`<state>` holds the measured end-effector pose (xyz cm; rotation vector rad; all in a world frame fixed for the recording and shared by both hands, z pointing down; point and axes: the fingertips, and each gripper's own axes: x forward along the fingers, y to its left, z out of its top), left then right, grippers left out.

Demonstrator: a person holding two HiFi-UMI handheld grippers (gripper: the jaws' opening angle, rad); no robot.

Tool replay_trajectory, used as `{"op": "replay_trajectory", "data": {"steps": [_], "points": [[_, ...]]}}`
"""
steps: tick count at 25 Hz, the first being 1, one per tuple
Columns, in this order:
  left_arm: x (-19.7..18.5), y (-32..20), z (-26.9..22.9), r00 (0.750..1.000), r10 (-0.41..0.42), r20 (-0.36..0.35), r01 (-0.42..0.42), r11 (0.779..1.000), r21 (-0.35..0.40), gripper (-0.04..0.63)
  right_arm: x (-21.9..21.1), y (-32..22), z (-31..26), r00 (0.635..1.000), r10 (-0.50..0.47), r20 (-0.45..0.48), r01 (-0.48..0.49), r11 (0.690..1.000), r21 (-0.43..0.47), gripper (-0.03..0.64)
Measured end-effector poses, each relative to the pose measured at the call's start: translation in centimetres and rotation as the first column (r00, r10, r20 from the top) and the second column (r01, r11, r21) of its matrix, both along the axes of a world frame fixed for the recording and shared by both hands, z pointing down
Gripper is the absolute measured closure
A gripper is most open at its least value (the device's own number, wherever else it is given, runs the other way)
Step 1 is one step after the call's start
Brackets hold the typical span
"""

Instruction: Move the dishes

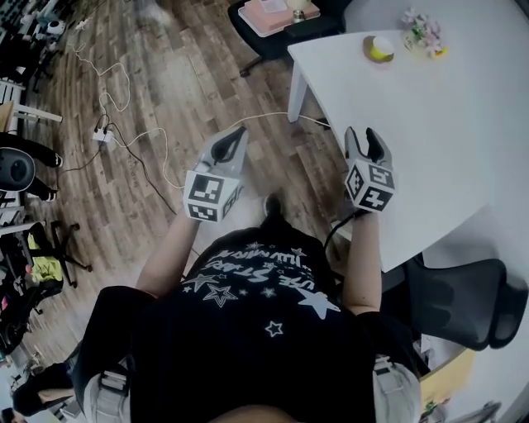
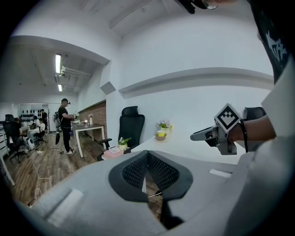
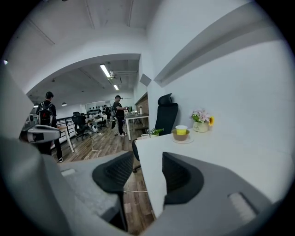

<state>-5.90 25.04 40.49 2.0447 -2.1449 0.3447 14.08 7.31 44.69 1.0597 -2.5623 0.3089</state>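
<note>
Jaws on my left: the left gripper has its pads closed tip to tip with nothing between them. It hangs over the floor, off the counter's side.
Jaws on my right: the right gripper stands wide open and empty. Through the gap I see only the counter's edge and the floor beyond it. It hovers above the counter's near left edge.
Near chair: a black office chair sits against the counter's near side, at my right.
Counter: a white counter with white legs, bare over most of its top. It runs away from me along a plain white wall.
Floor: dark wood planks, crossed by loose white cables that lead to a power strip.
Dishes: the dishes are a yellow cup in a brown bowl on a pale saucer. They stand at the counter's far end, well apart from both grippers and untouched.
Flowers: a small pot of flowers stands just beside the dishes, toward the wall.
Far chair: a tall black chair stands past the counter's far end. A pink tray rests on its seat with a small green plant on it.
Room beyond: a long open office with strip lights on the ceiling and a brick wall on one side. Another table stands there, and a few standing people are too far off to tell more.
</note>
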Motion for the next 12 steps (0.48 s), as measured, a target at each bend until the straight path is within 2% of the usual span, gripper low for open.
{"op": "replay_trajectory", "data": {"steps": [6, 12], "points": [[-0.9, -6.1, -1.1, 1.0, 0.001, 0.024, -0.002, 1.0, 0.023, 0.586, -1.1, -5.6, -0.1, 1.0, -0.006, 0.007, 0.006, 1.0, -0.005, 0.416], [-2.1, -10.6, -1.0, 0.999, 0.043, 0.032, -0.043, 0.999, 0.022, 0.586, -2.0, -9.2, -0.3, 0.999, 0.035, 0.014, -0.034, 0.999, -0.002, 0.416]]}}
